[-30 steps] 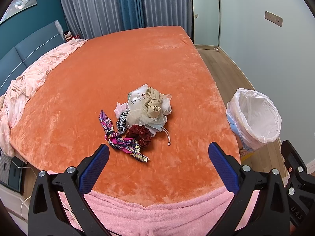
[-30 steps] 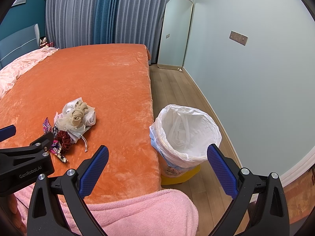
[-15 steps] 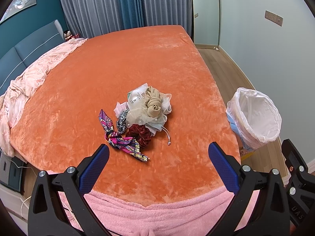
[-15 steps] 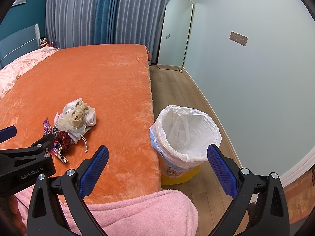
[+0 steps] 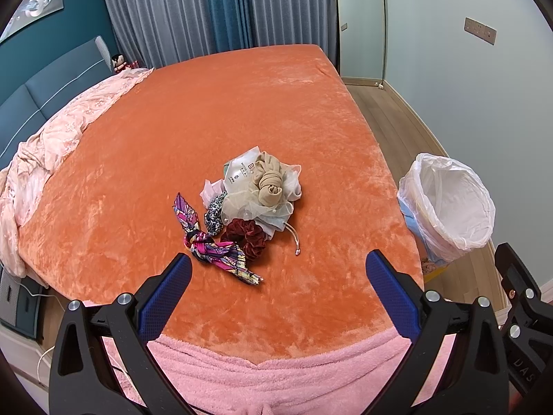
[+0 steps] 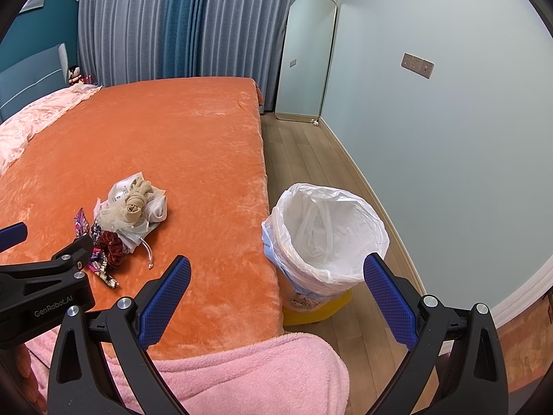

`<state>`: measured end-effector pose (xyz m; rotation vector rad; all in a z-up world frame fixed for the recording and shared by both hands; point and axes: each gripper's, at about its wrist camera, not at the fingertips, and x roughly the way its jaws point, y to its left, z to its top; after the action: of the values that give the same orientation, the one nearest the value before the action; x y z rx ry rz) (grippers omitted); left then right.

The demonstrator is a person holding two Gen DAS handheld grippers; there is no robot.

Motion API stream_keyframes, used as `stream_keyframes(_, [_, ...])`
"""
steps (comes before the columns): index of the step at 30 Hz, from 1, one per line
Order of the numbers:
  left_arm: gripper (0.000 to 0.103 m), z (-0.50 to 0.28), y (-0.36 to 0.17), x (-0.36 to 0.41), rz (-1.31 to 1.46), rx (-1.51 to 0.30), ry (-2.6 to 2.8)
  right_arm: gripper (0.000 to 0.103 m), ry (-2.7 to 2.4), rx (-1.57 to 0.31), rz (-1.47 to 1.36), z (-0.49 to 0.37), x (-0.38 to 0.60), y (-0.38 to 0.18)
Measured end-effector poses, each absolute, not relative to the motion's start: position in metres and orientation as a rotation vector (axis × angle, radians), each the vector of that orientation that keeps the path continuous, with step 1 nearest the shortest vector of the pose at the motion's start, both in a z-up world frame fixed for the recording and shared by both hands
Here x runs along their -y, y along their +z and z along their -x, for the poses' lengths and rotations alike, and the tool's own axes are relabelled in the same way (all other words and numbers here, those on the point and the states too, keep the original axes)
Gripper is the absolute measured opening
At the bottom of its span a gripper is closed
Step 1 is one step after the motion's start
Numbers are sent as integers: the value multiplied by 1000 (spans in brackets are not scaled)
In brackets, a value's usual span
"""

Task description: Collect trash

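A small pile of trash lies on the orange bed cover: a rolled beige stocking on sheer cream fabric and a printed plastic wrapper, a dark red scrunchie, a leopard-print scrunchie and a purple patterned ribbon. A bin lined with a white bag stands on the floor at the bed's right side. My left gripper hovers open, just short of the pile. My right gripper is open above the bed edge beside the bin.
A pink fleece blanket covers the near bed end. A pale pink quilt is bunched along the left side by a blue headboard. Wooden floor runs between bed and wall, with a standing mirror at the far end.
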<state>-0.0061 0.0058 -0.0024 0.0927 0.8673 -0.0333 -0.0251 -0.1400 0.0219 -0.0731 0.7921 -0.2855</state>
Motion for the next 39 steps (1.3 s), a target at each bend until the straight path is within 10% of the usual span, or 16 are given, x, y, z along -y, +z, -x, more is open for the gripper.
stream_keyframes(39, [95,-81,-86,-149,90,-948,190,96,-106,-830,26,-71,51,-50])
